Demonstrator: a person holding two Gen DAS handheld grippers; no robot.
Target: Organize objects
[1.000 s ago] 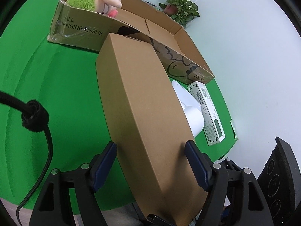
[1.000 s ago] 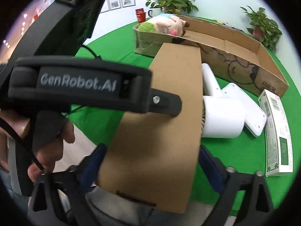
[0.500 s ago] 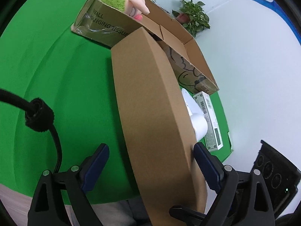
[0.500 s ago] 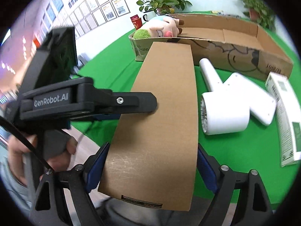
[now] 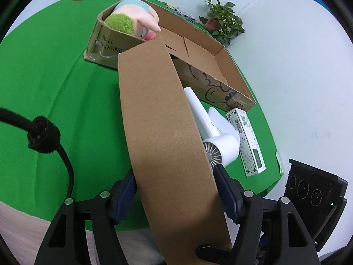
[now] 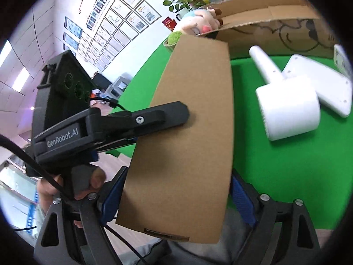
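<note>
long box (nearer "wall hanging" carton)

The long box is plain brown cardboard, matt and slightly scuffed. The open carton is the same rough cardboard with printed ink. The hair dryer is smooth white plastic with a soft sheen. The tablecloth is matt green fabric. The toy is fuzzy plush.

Green table, open cardboard tray, white hair dryer, white flat device, slim printed carton
</note>
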